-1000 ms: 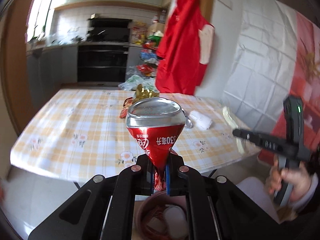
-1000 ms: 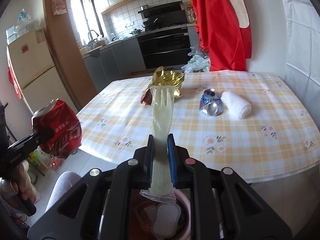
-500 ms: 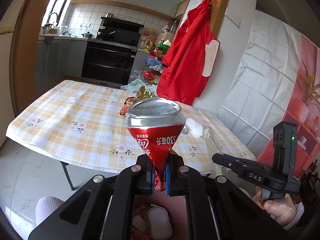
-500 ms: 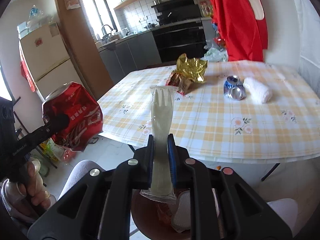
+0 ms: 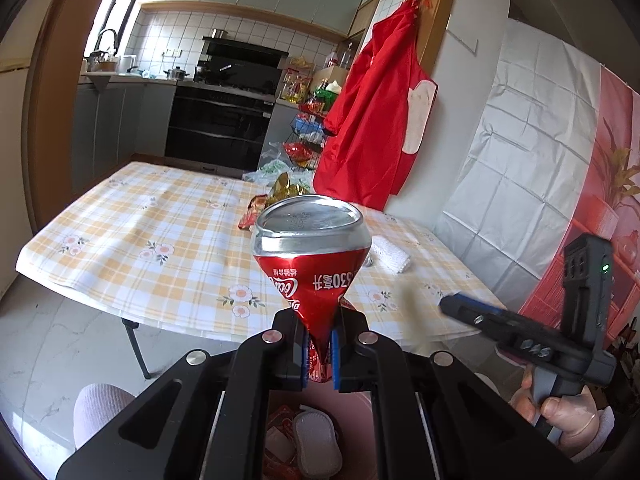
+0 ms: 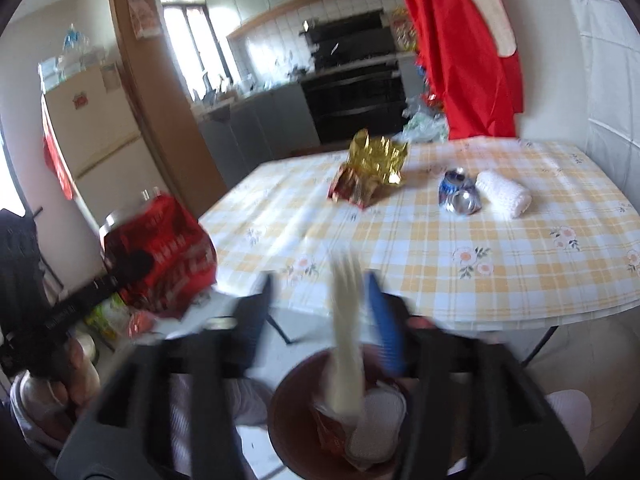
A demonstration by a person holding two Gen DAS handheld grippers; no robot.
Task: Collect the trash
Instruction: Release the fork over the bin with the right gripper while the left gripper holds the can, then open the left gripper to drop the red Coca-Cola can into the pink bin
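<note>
My left gripper (image 5: 320, 344) is shut on the pinched lower end of a crushed red cola can (image 5: 308, 248), which stands up over a dark pink bin (image 5: 356, 398) holding trash. In the right wrist view my right gripper (image 6: 322, 312) is blurred, with its jaws opening wide. A pale wrapped plastic fork (image 6: 346, 344) hangs loose between them, close to the blue right pad, with its lower end in the bin (image 6: 286, 400). The red can (image 6: 160, 256) shows at the left of that view.
The checked table (image 6: 440, 248) carries a gold foil wrapper (image 6: 376, 158), a red snack packet (image 6: 352, 190), a crushed blue can (image 6: 458, 196) and a rolled white cloth (image 6: 504, 194). A person's knees flank the bin. A red apron hangs on the wall behind.
The right gripper's jaws have come apart and the fork has slipped down toward the bin. The left gripper still grips the red can, and its view has swung right along the table.
</note>
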